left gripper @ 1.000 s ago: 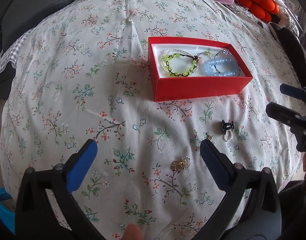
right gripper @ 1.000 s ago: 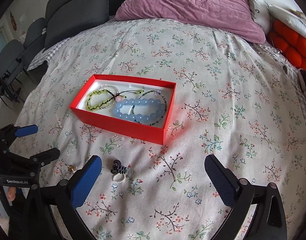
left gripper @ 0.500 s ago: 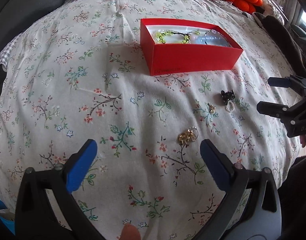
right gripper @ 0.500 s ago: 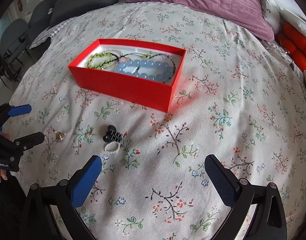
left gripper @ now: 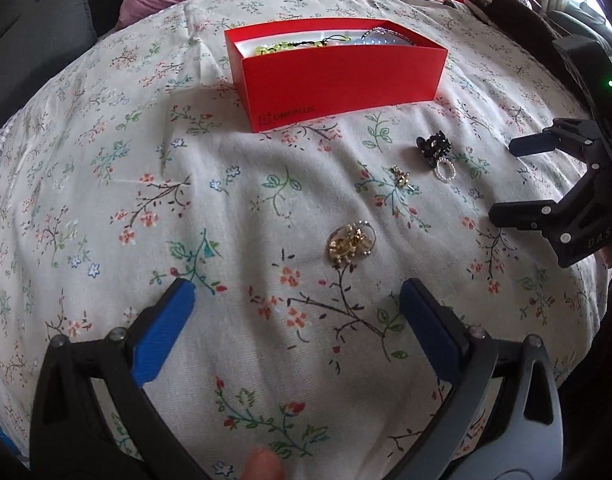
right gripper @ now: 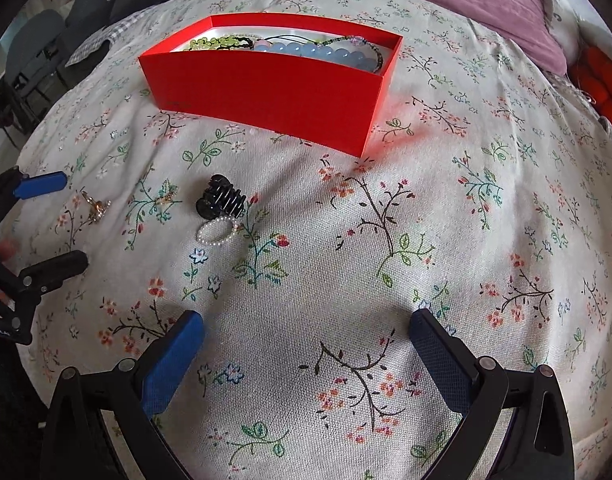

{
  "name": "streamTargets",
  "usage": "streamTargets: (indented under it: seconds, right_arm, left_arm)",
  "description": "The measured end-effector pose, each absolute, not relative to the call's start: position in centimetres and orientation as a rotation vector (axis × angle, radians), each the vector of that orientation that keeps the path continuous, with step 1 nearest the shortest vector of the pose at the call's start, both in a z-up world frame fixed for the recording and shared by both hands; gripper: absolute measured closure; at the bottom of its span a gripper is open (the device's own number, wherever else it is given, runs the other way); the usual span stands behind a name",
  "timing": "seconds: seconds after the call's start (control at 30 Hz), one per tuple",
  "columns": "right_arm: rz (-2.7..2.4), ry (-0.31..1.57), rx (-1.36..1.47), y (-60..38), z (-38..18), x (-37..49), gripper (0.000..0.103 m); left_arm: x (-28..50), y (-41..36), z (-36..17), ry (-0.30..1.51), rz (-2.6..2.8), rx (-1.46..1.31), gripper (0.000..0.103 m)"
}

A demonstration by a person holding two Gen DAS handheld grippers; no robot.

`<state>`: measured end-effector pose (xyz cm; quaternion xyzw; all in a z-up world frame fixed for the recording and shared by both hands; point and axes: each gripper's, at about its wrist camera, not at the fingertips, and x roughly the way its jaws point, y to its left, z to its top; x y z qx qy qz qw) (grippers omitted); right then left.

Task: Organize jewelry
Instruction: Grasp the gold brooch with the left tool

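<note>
Left wrist view: the left gripper [left gripper: 296, 312] is held wide and empty just short of the gold earring cluster [left gripper: 351, 241] lying loose on the bedspread [left gripper: 106, 200]; soft cloth could be pinched with it, or the cluster nudged away. The right gripper [right gripper: 306, 342] is wide too.

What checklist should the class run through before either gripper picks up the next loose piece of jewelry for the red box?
1. Left gripper open and empty: ok, jaws spread wide.
2. Right gripper open and empty: ok, nothing between its pads.
3. Gold earring cluster free to grasp: ok, it lies alone on the floral bedspread, just ahead of the left gripper.
4. Pearl ring clear of its neighbour: not ok, it lies right against the black hair claw.
5. Red box open, with room: ok for open; free space cannot tell, the near wall hides the floor.
6. Small gold charm type: cannot tell, too small.
</note>
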<state>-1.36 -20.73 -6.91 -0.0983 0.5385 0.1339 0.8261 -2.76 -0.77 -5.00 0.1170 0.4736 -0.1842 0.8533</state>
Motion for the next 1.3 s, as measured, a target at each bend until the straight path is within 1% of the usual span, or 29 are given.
streamTargets:
  seconds: [0.2, 0.23, 0.27, 0.3, 0.33, 0.37, 0.4, 0.47, 0.6, 0.67, 0.7, 0.77, 0.8, 0.87, 1.0, 1.3]
  right_arm:
    - [0.272, 1.134, -0.219, -20.3, -7.1, -1.9, 0.0]
    - [0.271, 1.142, -0.222, -20.2, -7.1, -1.9, 0.0]
    - [0.272, 1.151, -0.221, -20.2, -7.0, -1.8, 0.0]
    - [0.27, 1.16, -0.221, -20.2, -7.0, -1.5, 0.0]
    - [0.268, 1.162, -0.223, -20.1, -6.9, -1.4, 0.0]
    - [0.267, 1.16, -0.226, -20.0, -6.8, -1.2, 0.0]
    - [0.268, 1.157, -0.23, -19.8, -6.7, -1.2, 0.0]
    - [0.274, 1.151, -0.238, -19.6, -6.5, -1.2, 0.0]
    - [0.3, 1.13, -0.226, -19.3, -6.1, -1.2, 0.0]
    - [0.315, 1.12, -0.214, -19.0, -5.8, -1.3, 0.0]
    - [0.322, 1.117, -0.21, -18.8, -5.7, -1.3, 0.0]
    - [0.33, 1.114, -0.21, -18.5, -5.5, -1.3, 0.0]
    - [0.332, 1.111, -0.212, -18.3, -5.5, -1.3, 0.0]
    - [0.336, 1.109, -0.214, -18.0, -5.4, -1.3, 0.0]
    - [0.342, 1.092, -0.207, -17.6, -5.0, -1.4, 0.0]
    - [0.351, 1.071, -0.156, -17.8, -4.6, -0.7, 0.001]
  left_arm:
    - [-2.3, -1.0, -4.4, 0.991, -0.42, 0.188, 0.002]
    - [-2.2, -1.0, -4.3, 0.995, -0.436, 0.161, 0.006]
    - [-2.2, -1.1, -4.3, 0.996, -0.446, 0.141, 0.014]
    - [-2.1, -1.2, -4.2, 0.996, -0.449, 0.126, 0.018]
    - [-2.1, -1.3, -4.2, 0.995, -0.449, 0.119, 0.025]
    - [-2.0, -1.3, -4.2, 0.996, -0.445, 0.116, 0.03]
    - [-1.9, -1.4, -4.2, 0.996, -0.44, 0.113, 0.032]
    - [-1.8, -1.2, -4.1, 0.991, -0.427, 0.091, 0.041]
    - [-1.5, -0.8, -4.1, 0.998, -0.417, 0.038, 0.048]
    - [-1.5, -0.8, -4.0, 0.999, -0.412, 0.027, 0.057]
    - [-1.5, -0.9, -4.0, 0.998, -0.412, 0.023, 0.06]
    - [-1.5, -1.1, -3.9, 0.995, -0.411, 0.023, 0.071]
    - [-1.6, -1.2, -3.9, 0.994, -0.41, 0.028, 0.073]
    - [-1.7, -1.3, -3.9, 0.992, -0.409, 0.036, 0.081]
    - [-2.0, -1.5, -3.7, 0.983, -0.416, 0.044, 0.084]
    - [-2.0, -1.2, -2.4, 0.96, -0.423, 0.031, 0.085]
